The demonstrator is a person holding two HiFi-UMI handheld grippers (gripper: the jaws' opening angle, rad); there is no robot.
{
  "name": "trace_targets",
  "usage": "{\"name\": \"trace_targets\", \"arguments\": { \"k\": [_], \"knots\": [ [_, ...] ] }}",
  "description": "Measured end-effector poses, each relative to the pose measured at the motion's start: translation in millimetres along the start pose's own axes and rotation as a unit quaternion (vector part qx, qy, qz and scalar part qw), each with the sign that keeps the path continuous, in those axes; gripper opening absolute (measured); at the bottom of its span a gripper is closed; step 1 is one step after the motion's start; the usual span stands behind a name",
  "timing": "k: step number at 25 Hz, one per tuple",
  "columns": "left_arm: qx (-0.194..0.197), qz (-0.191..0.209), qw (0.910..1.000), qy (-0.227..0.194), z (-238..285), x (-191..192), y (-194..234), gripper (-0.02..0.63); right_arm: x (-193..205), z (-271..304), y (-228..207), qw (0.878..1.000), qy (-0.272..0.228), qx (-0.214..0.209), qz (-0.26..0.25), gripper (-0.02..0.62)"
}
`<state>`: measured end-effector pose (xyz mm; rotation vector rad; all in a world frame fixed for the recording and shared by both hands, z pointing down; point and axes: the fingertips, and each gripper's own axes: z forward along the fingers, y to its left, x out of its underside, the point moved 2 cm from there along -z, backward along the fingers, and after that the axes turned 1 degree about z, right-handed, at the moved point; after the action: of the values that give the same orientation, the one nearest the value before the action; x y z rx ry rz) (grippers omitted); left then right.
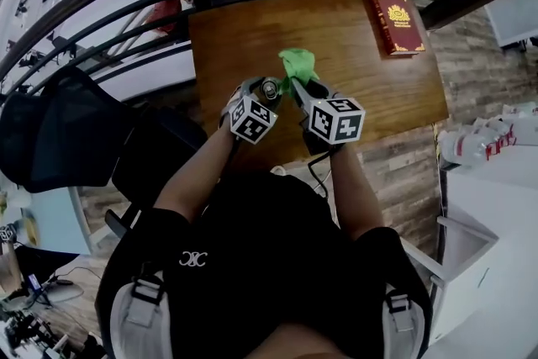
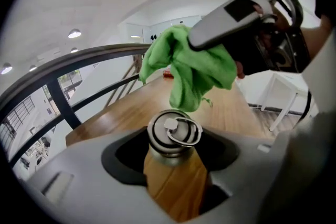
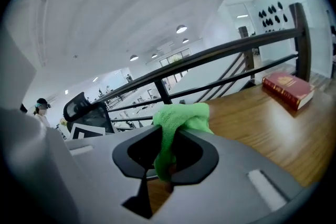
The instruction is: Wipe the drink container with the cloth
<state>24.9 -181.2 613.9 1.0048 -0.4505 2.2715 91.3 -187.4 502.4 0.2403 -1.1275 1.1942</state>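
Clamps drink container [image 2: 173, 176] in left gripper [image 2: 170, 152], jaws closed on the amber body below the steel cap [image 2: 174, 131], leaving cap and ring exposed for wiping. Holds it over the near edge of the wooden table [image 1: 353, 80], close in front of the torso; resting or lifted not determinable. Pinches green cloth [image 3: 181, 118] in right gripper [image 3: 168, 160], jaws narrow on a gathered fold, letting the loose bulk spill beyond the tips as a wiping pad. Positions cloth directly above the cap, hanging down to its rim; contact not confirmable. Judged as start of the cap wipe: lower cloth onto cap, then stroke down the body with the left clamp firm. Red book [image 1: 397, 23] at far right corner of table, well apart, not involved
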Motion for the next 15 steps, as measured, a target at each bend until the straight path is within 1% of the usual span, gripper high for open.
{"name": "trace_targets", "arguments": {
  "k": [5, 10, 15],
  "knots": [
    [-0.001, 0.0, 0.9999, 0.015, 10, -11, 1, 0.319, -17, -40, -10, 0.997, -0.055, 0.047, -0.006, 0.058],
    [-0.006, 0.002, 0.9997, 0.023, 21, -19, -1, 0.319, -25, -76, -24, 0.989, -0.1, 0.105, -0.025, 0.058],
    [-0.009, -0.01, 0.9998, 0.017, 21, -23, 2, 0.321, -30, -101, -31, 0.984, -0.122, 0.131, -0.014, 0.058]
  ]
}}
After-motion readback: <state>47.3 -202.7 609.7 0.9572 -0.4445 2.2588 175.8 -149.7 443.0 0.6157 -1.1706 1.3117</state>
